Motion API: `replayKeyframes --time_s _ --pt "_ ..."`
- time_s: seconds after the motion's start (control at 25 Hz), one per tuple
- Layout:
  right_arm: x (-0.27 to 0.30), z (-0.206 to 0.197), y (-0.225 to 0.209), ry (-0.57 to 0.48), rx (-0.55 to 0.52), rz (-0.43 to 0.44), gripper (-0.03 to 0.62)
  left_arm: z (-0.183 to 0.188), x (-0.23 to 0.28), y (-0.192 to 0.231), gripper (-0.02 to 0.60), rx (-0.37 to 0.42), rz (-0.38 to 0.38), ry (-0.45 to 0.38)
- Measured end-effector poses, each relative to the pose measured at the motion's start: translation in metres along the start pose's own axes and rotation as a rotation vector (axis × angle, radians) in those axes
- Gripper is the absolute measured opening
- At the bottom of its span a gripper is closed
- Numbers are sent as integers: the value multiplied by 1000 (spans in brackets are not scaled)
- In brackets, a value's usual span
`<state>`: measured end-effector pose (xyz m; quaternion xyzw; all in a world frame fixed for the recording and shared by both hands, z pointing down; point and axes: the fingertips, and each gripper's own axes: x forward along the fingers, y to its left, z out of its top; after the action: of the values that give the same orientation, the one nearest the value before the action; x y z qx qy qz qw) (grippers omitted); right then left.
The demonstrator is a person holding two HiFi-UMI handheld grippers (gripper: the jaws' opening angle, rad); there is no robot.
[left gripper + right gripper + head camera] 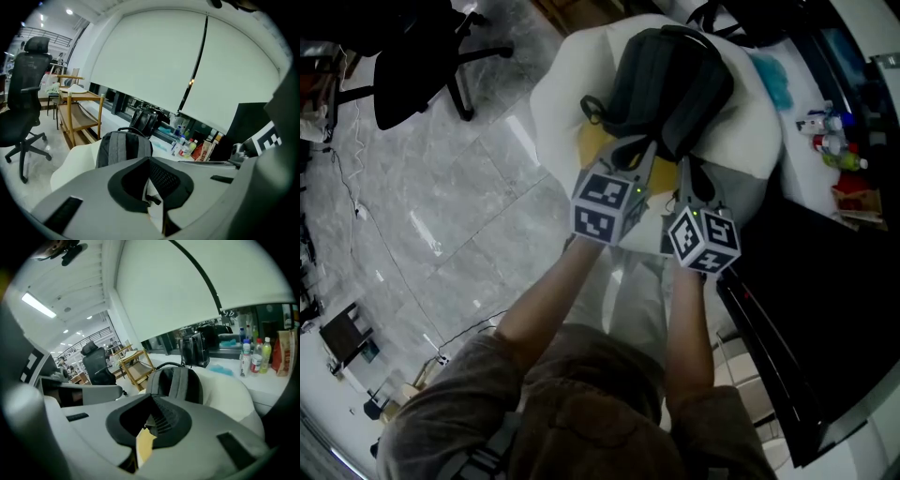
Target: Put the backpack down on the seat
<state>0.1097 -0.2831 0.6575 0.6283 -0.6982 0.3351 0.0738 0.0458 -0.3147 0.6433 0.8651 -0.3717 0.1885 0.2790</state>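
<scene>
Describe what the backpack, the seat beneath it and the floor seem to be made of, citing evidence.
Backpack: woven fabric, matte dark grey; soft rounded shape with limp straps.
Seat: smooth, matte white and rounded; moulded plastic or padded upholstery, the look leaves it open.
Floor: polished stone or marble-look tile; grey veining, straight joint lines, glossy light reflections.

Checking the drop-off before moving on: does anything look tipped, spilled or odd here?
Nothing stands out. The backpack sits upright on the white seat, nothing spilled; the left gripper and right gripper are shut and hold nothing.
</scene>
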Motion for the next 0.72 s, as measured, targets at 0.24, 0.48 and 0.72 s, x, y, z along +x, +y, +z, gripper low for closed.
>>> replayKeyframes --time_s 0.24,0.48,0.72 --pt "-26 28 21 8 31 10 2 26 -30 -12 0 -45 36 9" --pt "-50 55 46 10 30 58 2 56 -59 -32 0 -73 29 -2" --pt "-79 73 73 24 41 138 0 77 -87 -51 0 -56 12 1"
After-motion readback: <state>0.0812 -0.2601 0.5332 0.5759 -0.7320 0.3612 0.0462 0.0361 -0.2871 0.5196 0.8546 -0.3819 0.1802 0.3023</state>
